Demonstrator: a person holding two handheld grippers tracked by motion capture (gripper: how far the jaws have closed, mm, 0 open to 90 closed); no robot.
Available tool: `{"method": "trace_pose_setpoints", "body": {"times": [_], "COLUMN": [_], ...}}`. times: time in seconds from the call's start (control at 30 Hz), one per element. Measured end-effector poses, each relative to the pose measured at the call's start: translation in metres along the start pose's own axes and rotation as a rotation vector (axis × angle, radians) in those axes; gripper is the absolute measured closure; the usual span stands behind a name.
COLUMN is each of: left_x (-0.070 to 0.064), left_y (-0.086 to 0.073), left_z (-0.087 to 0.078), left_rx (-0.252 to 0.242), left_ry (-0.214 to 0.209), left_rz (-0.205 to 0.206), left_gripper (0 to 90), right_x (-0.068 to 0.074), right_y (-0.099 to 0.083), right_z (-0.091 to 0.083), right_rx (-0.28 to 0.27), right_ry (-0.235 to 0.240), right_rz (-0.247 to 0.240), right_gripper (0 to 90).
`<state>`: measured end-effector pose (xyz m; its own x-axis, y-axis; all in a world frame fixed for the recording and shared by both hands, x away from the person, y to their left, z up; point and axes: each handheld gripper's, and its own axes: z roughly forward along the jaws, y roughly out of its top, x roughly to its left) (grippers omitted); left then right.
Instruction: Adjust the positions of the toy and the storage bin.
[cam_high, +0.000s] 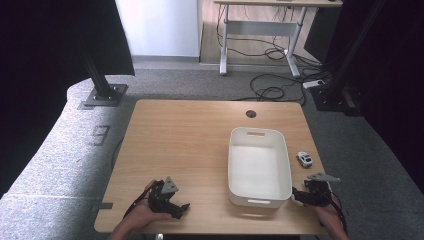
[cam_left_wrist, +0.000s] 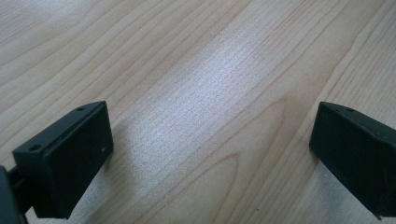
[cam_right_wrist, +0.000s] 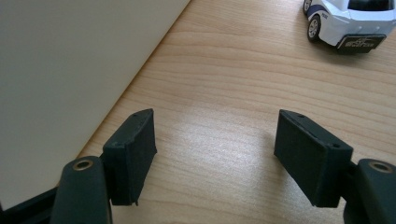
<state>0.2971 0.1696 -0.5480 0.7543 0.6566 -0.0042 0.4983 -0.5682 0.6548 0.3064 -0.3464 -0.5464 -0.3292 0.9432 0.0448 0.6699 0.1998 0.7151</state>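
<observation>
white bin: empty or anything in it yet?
Empty. The white bin shows a bare floor in the high view; the toy car sits on the table outside its right wall.

Lab, black frame posts (cam_high: 98, 70), floor cables (cam_high: 270, 90), desk (cam_high: 260, 25)

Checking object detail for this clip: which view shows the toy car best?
The right gripper view: the toy car is close, with wheel and rear plate legible, though cropped at the frame's top. The high view shows it whole but tiny, right of the white bin.
</observation>
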Motion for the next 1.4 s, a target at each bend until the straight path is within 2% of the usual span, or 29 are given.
{"method": "trace_pose_setpoints", "body": {"times": [0.1, 0.33, 0.6, 0.8, 1.4], "left_x": [-0.0001, -0.0004, -0.0004, -0.0003, -0.0002], "left_y": [0.0, 0.0, 0.0, 0.0, -0.0003], "left_z": [0.0, -0.0001, -0.0001, -0.0001, -0.0001], "left_rx": [0.0, 0.001, 0.001, 0.001, -0.002], "left_ry": [0.001, 0.003, 0.003, 0.002, 0.002], "left_rz": [-0.001, -0.003, -0.003, -0.003, -0.002], "left_gripper": [0.0, 0.0, 0.0, 0.0, 0.0], "right_x": [-0.0003, 0.0001, -0.0003, 0.0032, 0.0029], "right_y": [0.0006, 0.0029, 0.0032, 0.0042, 0.0056], "right_z": [-0.0002, -0.0032, 0.0, 0.0004, -0.0031], "right_rx": [0.006, 0.001, 0.035, 0.033, 0.015], "right_ry": [-0.025, -0.028, -0.018, -0.035, -0.028], "right_rz": [0.019, 0.038, 0.062, 0.061, 0.07], "right_gripper": [30.3, 28.9, 27.5, 25.6, 24.9]}}
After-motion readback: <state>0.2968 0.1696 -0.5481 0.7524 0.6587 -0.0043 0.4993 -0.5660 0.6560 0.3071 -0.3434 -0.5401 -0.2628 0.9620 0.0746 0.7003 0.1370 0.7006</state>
